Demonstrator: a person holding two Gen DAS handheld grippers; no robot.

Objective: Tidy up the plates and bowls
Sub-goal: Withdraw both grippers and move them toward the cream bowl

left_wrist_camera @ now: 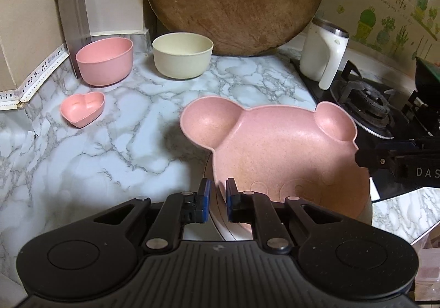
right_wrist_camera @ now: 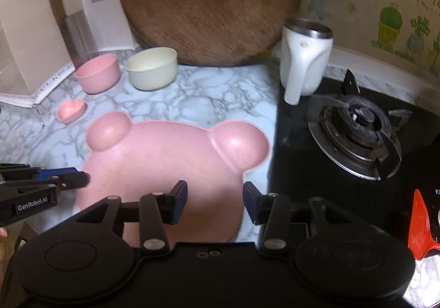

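A pink bear-shaped plate (left_wrist_camera: 280, 148) is tilted above the marble counter, over a white plate (left_wrist_camera: 367, 210) whose rim shows beneath it. My left gripper (left_wrist_camera: 217, 202) is shut on the bear plate's near-left rim. The bear plate also shows in the right wrist view (right_wrist_camera: 165, 159). My right gripper (right_wrist_camera: 215, 203) is open and empty just above the plate's near edge; its side shows in the left wrist view (left_wrist_camera: 398, 162). A pink bowl (left_wrist_camera: 106, 60), a cream bowl (left_wrist_camera: 183, 55) and a small pink heart dish (left_wrist_camera: 82, 108) stand at the back left.
A round wooden board (left_wrist_camera: 233, 0) leans on the back wall. A cleaver (left_wrist_camera: 74, 25) leans at the left wall. A white mug (left_wrist_camera: 324, 52) stands on the black gas stove (right_wrist_camera: 354, 129) at right. A red utensil (right_wrist_camera: 419, 228) lies at the stove's near right.
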